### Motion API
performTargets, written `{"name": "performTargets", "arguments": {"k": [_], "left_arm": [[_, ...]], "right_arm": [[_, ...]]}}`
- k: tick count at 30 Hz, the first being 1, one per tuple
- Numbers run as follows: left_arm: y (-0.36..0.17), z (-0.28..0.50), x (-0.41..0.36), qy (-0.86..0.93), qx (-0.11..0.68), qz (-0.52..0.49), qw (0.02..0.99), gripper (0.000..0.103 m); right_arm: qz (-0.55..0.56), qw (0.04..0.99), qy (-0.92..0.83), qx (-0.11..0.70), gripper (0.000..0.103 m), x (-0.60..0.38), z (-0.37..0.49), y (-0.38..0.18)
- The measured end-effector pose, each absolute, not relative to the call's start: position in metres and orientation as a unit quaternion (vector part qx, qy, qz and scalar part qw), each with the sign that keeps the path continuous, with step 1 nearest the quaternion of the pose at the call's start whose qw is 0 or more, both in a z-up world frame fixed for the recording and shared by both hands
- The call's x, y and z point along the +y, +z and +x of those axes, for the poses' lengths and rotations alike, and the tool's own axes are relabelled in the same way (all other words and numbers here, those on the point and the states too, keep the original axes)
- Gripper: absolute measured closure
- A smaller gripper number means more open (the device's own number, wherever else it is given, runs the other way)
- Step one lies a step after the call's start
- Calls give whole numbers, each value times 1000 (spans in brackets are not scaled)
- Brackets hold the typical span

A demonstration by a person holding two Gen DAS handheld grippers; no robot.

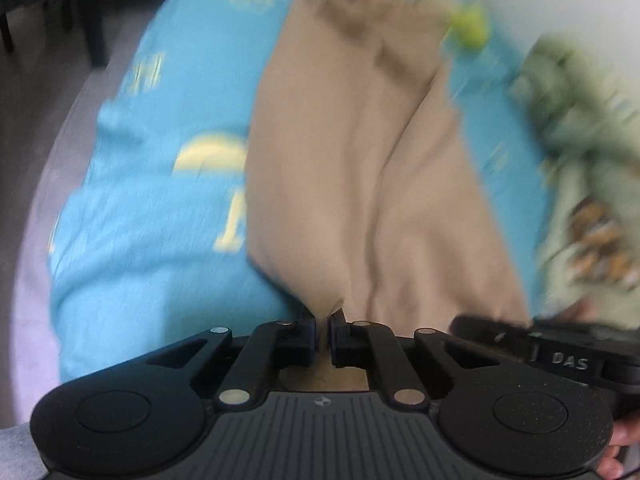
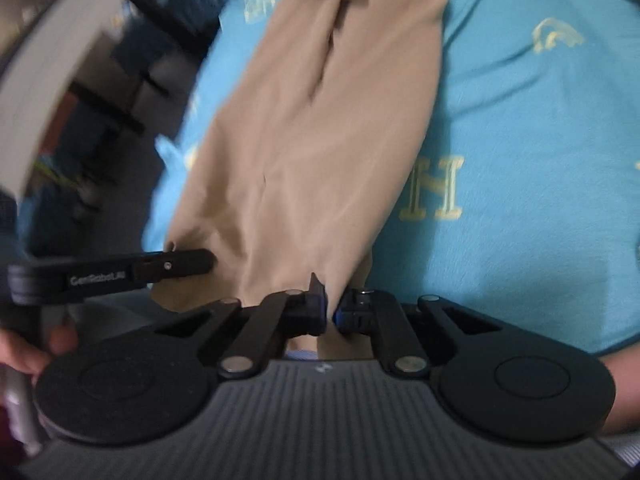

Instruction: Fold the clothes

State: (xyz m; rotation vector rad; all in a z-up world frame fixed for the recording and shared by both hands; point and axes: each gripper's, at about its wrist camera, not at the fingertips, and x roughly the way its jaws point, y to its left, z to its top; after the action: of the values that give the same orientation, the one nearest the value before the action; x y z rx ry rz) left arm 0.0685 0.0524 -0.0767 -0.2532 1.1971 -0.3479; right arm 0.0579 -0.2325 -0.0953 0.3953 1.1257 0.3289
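A pair of beige trousers (image 1: 340, 152) lies stretched lengthwise over a blue bedsheet (image 1: 160, 220) with yellow letters. My left gripper (image 1: 323, 326) is shut on the near hem of the trousers. In the right wrist view the same beige trousers (image 2: 312, 140) run away from me, and my right gripper (image 2: 331, 306) is shut on another part of the near hem. The left gripper (image 2: 120, 272) shows at the left of that view, beside the cloth. The right gripper (image 1: 560, 344) shows at the lower right of the left wrist view. Both views are blurred by motion.
A green patterned garment (image 1: 584, 152) is heaped on the sheet to the right of the trousers. A small yellow-green object (image 1: 470, 28) lies near the far end. Dark furniture legs (image 1: 92, 20) stand on the floor past the bed's left edge. A hand (image 2: 32, 344) holds the left gripper's handle.
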Motion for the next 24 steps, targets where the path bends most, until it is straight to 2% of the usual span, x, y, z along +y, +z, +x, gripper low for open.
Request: {"name": "performTargets", "arguments": {"k": [7,13,19,24], "left_arm": [[16,21,68,-213,417,-235,852,97],[92,-51,63,-248,322,-262,875,97],[108,-140,52,-254,284,-257,888,97],[93,-132,43,-245,287,-245,893,97]], "right_arm": [[240,861,152,422,96,-275,30,-16],[252,892,174,332,96,-295,-26,45],[260,900,186,296,96,-300,-95,48],[261,901,175,298,95,-305,-87,41]]}}
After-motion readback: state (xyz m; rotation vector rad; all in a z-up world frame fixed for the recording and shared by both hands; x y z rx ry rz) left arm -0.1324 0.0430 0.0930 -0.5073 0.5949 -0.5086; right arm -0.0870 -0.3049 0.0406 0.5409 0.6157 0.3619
